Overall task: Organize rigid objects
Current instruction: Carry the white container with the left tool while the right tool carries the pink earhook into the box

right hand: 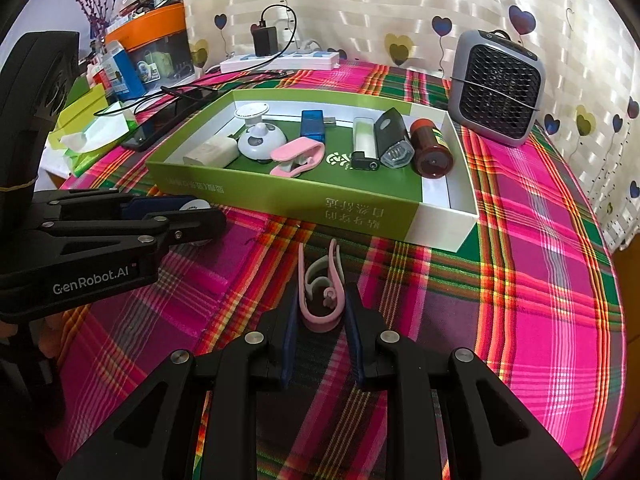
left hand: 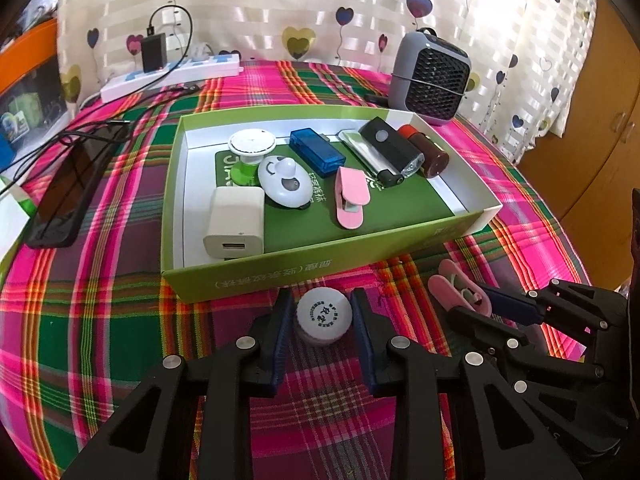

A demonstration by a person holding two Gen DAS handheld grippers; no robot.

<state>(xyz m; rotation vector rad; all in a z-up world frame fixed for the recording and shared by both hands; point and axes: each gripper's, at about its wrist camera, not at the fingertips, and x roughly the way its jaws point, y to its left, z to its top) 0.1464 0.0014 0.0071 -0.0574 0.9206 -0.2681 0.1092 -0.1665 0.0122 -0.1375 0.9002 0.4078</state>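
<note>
Between the left gripper's [left hand: 323, 326] half-closed jaws a light, stiff, slippery cap [left hand: 324, 317] is flanked, unpressed; the right gripper's [right hand: 322, 312] jaws are clenched on a springy clip [right hand: 320, 300].

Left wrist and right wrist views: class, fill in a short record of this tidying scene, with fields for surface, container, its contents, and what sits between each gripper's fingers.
surface: plaid tablecloth
container: green box, open-topped
contents: white charger, pink clip, blue USB device, brown bottle, others
left gripper: small round white jar between its fingers, on the cloth
right gripper: shut on second pink clip
</note>
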